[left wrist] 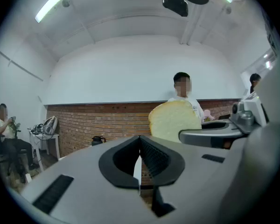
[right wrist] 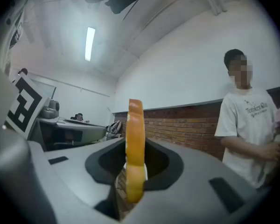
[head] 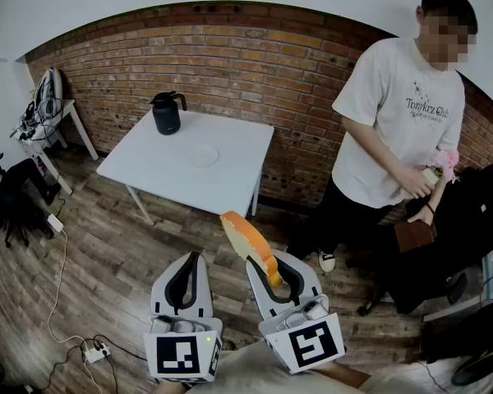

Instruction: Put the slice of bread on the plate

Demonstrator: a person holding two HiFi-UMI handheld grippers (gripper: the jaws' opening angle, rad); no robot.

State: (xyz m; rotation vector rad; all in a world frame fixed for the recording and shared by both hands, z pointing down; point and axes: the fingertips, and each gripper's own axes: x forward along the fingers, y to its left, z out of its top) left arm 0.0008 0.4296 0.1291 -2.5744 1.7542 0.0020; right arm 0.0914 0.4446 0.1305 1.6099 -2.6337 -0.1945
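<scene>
The slice of bread (head: 245, 236), pale with an orange-brown crust, stands on edge in my right gripper (head: 263, 263), which is shut on its lower end. In the right gripper view the slice (right wrist: 135, 120) shows edge-on between the jaws (right wrist: 134, 148). The left gripper view shows its flat face (left wrist: 174, 120) off to the right. My left gripper (head: 194, 259) hangs beside the right one, shut and with nothing in it (left wrist: 140, 143). The white plate (head: 204, 155) lies on the white table (head: 238, 179) well ahead of both grippers, above the wooden floor.
A black kettle (head: 167, 113) stands at the table's far left corner. A person in a white shirt (head: 394, 121) stands to the right of the table. A side table with bags (head: 53, 109) and a black bag (head: 16, 199) are at left, with cables (head: 90, 351) on the floor.
</scene>
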